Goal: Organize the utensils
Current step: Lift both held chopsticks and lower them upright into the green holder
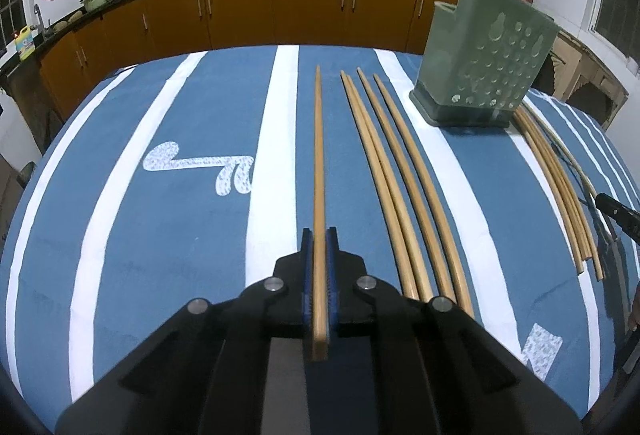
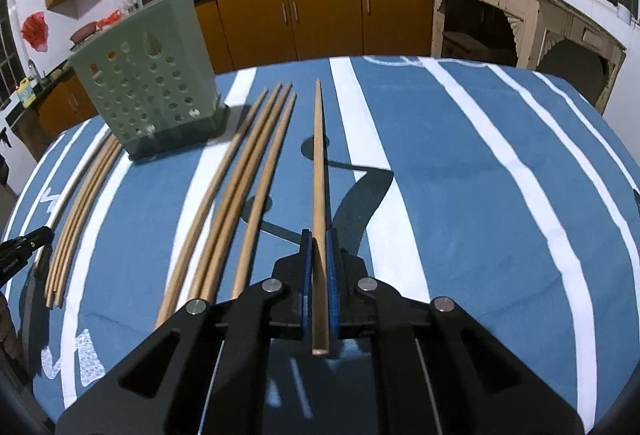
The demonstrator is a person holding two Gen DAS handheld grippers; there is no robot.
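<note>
1. Left gripper (image 1: pixel 319 235) is clamped tight on one chopstick (image 1: pixel 318 155), which runs straight ahead above the blue-and-white striped tablecloth (image 1: pixel 160 235).
2. Just to its right, four loose chopsticks (image 1: pixel 400 187) lie side by side on the cloth.
3. Next comes the green perforated utensil holder (image 1: pixel 484 59), standing upright with more sticks behind it.
4. Right gripper (image 2: pixel 319 235) is pinched shut on its own chopstick (image 2: pixel 318 163), to the right of the holder.
</note>
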